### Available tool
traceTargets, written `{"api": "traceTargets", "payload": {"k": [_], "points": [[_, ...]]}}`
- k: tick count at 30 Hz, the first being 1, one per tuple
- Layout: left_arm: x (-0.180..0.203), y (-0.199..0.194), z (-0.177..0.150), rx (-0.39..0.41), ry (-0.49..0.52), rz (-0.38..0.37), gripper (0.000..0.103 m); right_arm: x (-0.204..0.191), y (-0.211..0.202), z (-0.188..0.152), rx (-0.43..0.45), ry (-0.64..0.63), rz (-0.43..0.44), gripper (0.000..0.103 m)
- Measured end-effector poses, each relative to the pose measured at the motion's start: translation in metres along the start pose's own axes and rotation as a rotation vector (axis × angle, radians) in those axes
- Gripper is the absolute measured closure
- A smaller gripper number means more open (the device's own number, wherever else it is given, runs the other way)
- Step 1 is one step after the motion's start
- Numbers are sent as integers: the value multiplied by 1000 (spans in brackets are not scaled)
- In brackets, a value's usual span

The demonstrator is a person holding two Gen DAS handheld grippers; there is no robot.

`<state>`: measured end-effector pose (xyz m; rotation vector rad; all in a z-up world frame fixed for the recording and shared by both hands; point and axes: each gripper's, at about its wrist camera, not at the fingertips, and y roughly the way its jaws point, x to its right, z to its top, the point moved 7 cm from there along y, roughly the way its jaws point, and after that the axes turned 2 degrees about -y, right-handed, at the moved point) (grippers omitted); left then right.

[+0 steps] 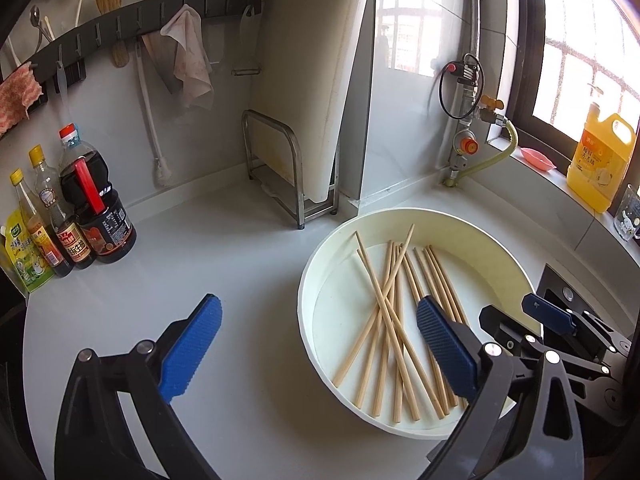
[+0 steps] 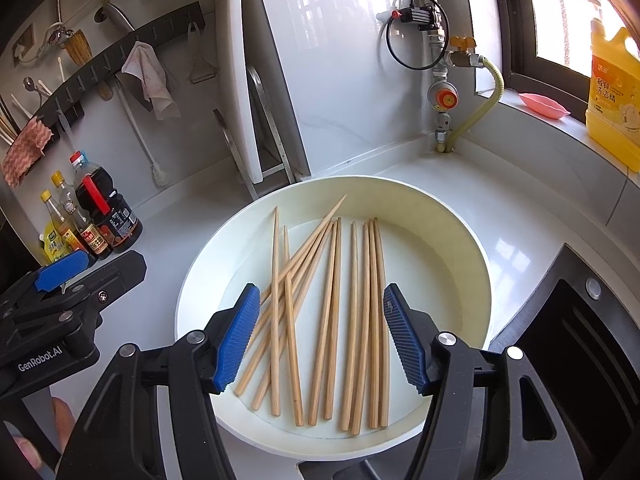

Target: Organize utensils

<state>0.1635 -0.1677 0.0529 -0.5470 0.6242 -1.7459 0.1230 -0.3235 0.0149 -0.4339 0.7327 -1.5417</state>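
- Round white basin (image 2: pixel 460 240) on the countertop (image 1: pixel 224 264) holds a loose pile of wooden chopsticks (image 2: pixel 332 320).
- Right gripper (image 2: pixel 320 336) gapes wide above them, gripping nothing.
- Left gripper (image 1: pixel 320 344) spread wide, empty, straddling the basin's left rim.

Eleven wooden chopsticks (image 2: pixel 332 320) are counted in one round white basin (image 2: pixel 460 240). Three glass sauce bottles (image 1: pixel 96 208) and one green pouch (image 1: pixel 22 256) are seen at the worktop's left end. One yellow detergent jug (image 1: pixel 600 156), one pink dish (image 1: pixel 538 159) and one drinking glass (image 1: pixel 628 216) are seen on the windowsill. Two grippers, the left (image 1: pixel 320 348) and the right (image 2: pixel 320 336), are counted.
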Motion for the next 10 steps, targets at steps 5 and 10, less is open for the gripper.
{"api": "traceTargets", "payload": {"k": [5, 10], "points": [[-1, 1, -1, -5, -6, 5, 7, 0, 1, 0, -2, -3, 3, 41], [-2, 2, -1, -11, -8, 11, 7, 0, 1, 0, -2, -3, 2, 41]]}}
